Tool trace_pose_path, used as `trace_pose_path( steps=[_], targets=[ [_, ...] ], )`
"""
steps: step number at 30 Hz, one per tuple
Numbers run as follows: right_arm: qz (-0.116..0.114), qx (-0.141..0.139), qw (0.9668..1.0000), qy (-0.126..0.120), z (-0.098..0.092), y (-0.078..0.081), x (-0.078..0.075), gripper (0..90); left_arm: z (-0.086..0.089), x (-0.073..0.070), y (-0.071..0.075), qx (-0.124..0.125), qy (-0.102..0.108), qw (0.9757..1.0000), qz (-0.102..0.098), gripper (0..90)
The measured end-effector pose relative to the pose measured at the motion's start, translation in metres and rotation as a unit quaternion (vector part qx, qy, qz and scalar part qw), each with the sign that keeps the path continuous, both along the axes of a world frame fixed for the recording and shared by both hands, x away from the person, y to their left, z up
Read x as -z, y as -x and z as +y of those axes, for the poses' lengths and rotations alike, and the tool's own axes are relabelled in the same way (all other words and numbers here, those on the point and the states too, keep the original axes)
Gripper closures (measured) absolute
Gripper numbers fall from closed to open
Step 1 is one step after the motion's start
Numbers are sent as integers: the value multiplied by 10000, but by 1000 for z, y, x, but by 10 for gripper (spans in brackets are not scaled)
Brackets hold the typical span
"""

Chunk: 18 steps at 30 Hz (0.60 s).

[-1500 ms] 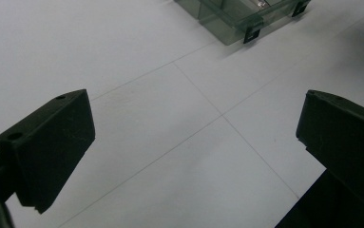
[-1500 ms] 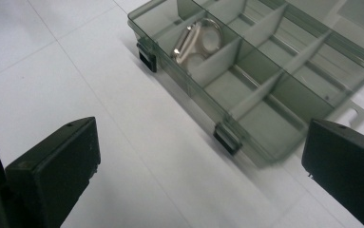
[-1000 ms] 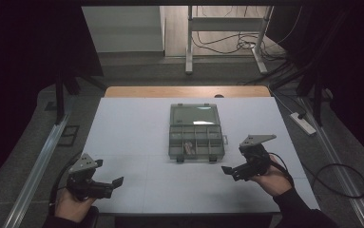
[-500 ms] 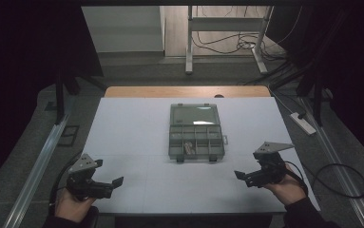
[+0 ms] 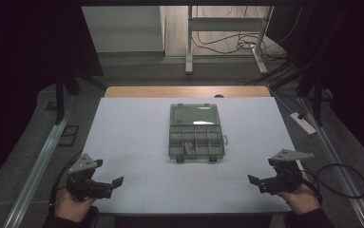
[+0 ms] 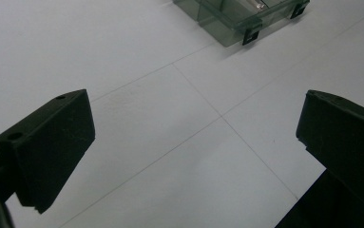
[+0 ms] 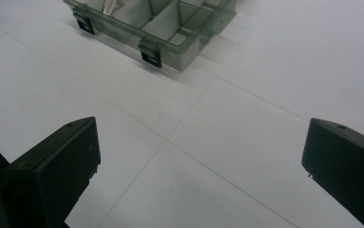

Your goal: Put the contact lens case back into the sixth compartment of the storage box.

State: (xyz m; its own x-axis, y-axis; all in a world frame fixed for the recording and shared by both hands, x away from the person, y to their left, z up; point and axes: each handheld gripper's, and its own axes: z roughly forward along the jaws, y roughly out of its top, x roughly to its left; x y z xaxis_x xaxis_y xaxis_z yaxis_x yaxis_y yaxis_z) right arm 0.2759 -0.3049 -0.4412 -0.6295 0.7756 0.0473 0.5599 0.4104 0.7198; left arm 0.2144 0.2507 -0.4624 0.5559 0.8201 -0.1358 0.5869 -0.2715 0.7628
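Here's the clear plastic compartment box (image 5: 196,133), sitting open in the middle of the white table (image 5: 132,133), lid laid flat on its far side. Everything gets placed off that box.

The left gripper (image 5: 108,186) is down at the near-left corner, well apart from the box, held in the person's left hand (image 5: 72,205) right at the table's near edge. Its jaws are spread wide with nothing between them. In the left gripper view the gripper (image 6: 194,142) frames bare white tabletop, and the box's near corner (image 6: 239,19) with one black latch (image 6: 249,36) sits up at the top, well clear of the jaws.

Over to the right gripper (image 5: 260,182), mirrored at the near-right corner, also well apart from the box, gripped by the right hand (image 5: 301,197), with its cable (image 5: 341,175) looping off the table's right edge. Jaws spread here too, empty. In the right gripper view the gripper (image 7: 201,156) looks across bare table at the box's front wall (image 7: 170,42), two black latches showing, dividers visible through the clear plastic.

Inside the box, one near-row compartment holds a small pale, brownish item (image 5: 188,147); too small to name. A pale item (image 7: 113,5) also shows at the top of the right gripper view, inside a compartment.

Both grippers point inward toward the box, neither touching it.
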Motion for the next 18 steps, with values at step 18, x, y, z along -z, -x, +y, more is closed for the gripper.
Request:
trace_pose_path(
  steps=[18],
  targets=[
    [-42, 387, 9992, 32, -20, 17, -2, 0, 0, 0, 0, -22, 42, 10000, 0, 0]
  ],
)
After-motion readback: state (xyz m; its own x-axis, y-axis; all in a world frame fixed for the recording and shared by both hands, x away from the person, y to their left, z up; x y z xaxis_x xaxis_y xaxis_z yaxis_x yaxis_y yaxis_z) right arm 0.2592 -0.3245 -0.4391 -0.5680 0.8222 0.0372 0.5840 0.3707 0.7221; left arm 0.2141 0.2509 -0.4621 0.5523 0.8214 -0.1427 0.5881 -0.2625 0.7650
